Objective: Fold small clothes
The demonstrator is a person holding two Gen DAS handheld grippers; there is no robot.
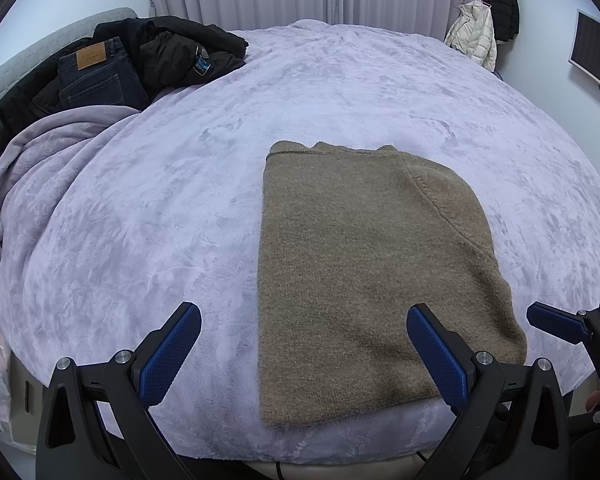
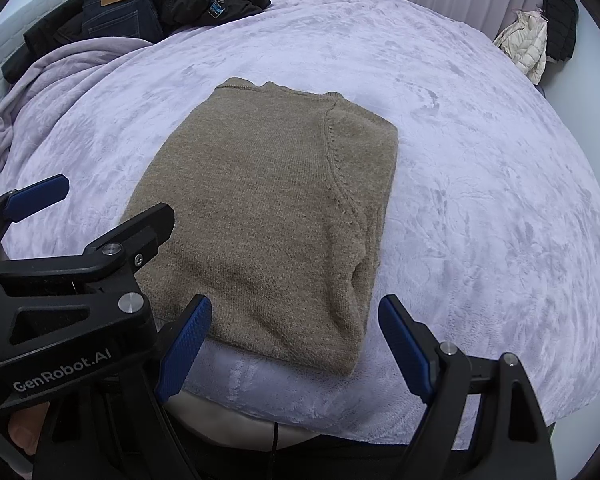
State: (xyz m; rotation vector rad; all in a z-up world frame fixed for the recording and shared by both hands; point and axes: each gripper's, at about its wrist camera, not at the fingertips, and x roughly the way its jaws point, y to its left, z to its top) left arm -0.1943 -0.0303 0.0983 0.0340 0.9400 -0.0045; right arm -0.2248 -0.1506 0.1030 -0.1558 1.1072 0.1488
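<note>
A tan knit sweater lies folded into a neat rectangle on the lilac bedspread, near its front edge, one sleeve seam showing. The left gripper and right gripper hover wide apart-fingered, holding nothing.

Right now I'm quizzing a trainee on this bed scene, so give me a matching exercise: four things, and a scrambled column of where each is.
Things:
1. brown sweater
2. jeans
3. cream puffer jacket
4. left gripper

Places:
A. hanging by the far right wall
B. folded on the blanket, near the bed's front edge
C. open, over the sweater's near left corner
D. on the dark pile at the far left

Pairs: 1-B, 2-D, 3-A, 4-C
</note>
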